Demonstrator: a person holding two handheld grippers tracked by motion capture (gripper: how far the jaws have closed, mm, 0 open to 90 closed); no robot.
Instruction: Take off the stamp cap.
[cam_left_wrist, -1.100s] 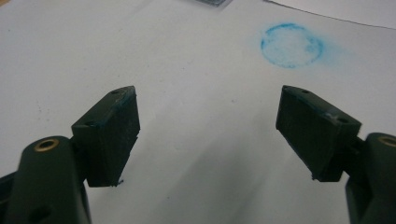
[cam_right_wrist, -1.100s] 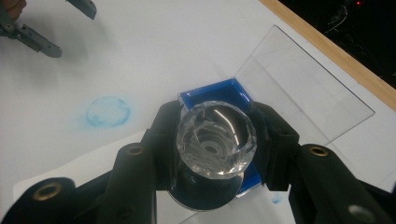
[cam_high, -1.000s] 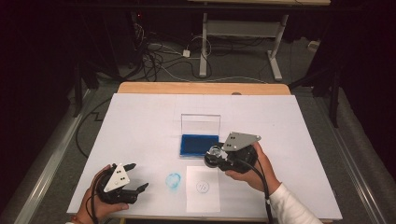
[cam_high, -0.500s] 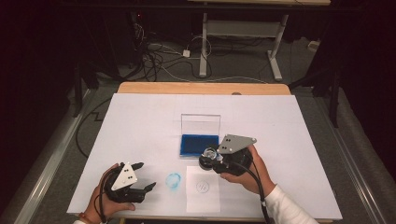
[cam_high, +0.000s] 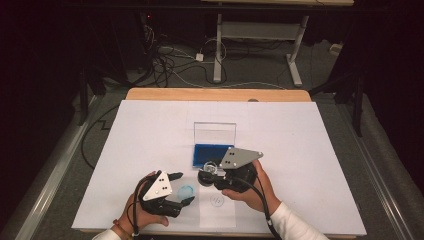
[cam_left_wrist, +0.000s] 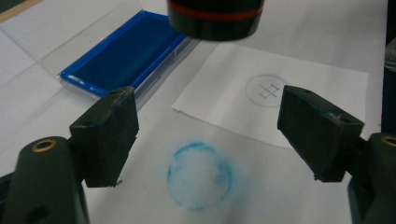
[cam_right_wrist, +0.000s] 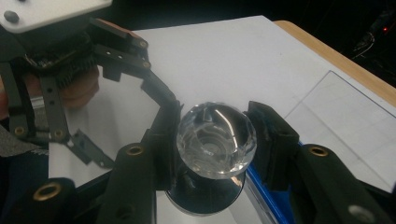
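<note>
Stamp (cam_right_wrist: 215, 140), faceted clear knob on top, clamped between right gripper (cam_high: 212, 176) pads, held above table near 7 o'clock corner of blue ink pad (cam_high: 210, 155). Stamp's dark base partly hidden below knob. Ink pad sits in clear case (cam_high: 214, 133), lid raised at 12 o'clock. Left gripper (cam_high: 181, 189) jaws just widened, nothing between; blue round print (cam_left_wrist: 200, 176) below them, marked paper slip (cam_high: 217, 204) at its 4 o'clock.

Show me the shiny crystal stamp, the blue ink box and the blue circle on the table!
crystal stamp (cam_right_wrist: 215, 138), right gripper view, on its clear faceted knob.
blue ink box (cam_high: 208, 155), high view, on the blue pad inside.
blue circle (cam_left_wrist: 200, 176), left gripper view, on the pale middle of the ring.
</note>
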